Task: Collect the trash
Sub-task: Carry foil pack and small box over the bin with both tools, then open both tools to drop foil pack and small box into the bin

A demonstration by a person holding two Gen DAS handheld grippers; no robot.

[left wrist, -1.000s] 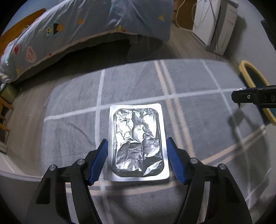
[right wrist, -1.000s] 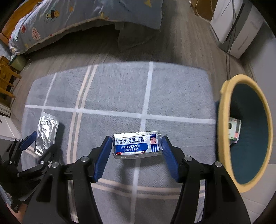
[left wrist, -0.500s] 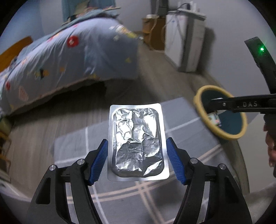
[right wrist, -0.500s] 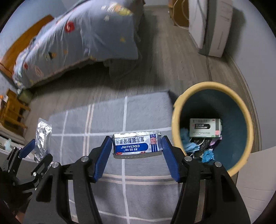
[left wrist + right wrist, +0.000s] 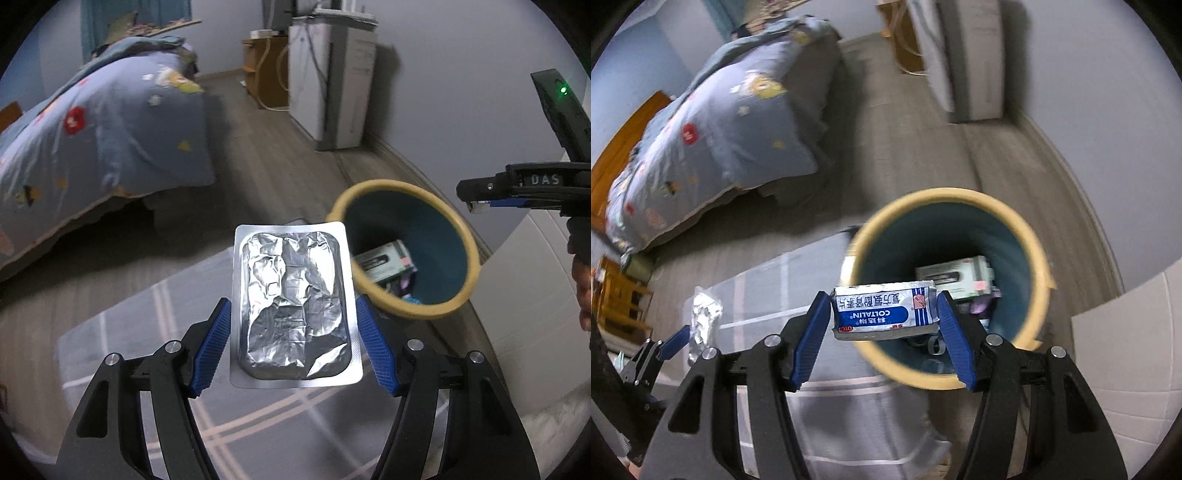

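My left gripper [image 5: 293, 347] is shut on a silver foil blister pack [image 5: 293, 310] and holds it in the air, left of the bin. My right gripper [image 5: 884, 328] is shut on a blue-and-white medicine box [image 5: 884, 312] and holds it over the near rim of the yellow-rimmed, teal trash bin [image 5: 1039, 258]. The bin [image 5: 471, 243] holds a white-and-green box [image 5: 955, 275] and other scraps. The left gripper with the foil pack [image 5: 703, 319] shows at the lower left of the right wrist view. The right gripper [image 5: 476, 201] shows at the right edge of the left wrist view.
A grey rug with pale stripes [image 5: 155, 317] lies under both grippers. A bed with a blue patterned quilt [image 5: 103, 129] stands at the left. A white appliance [image 5: 328, 74] and a wooden cabinet [image 5: 264, 70] stand against the far wall. A white surface [image 5: 1126, 347] lies right of the bin.
Both grippers have lifted off the rug with their loads and swung right toward the bin. The bin now sits directly ahead of the right gripper and beside the foil pack.
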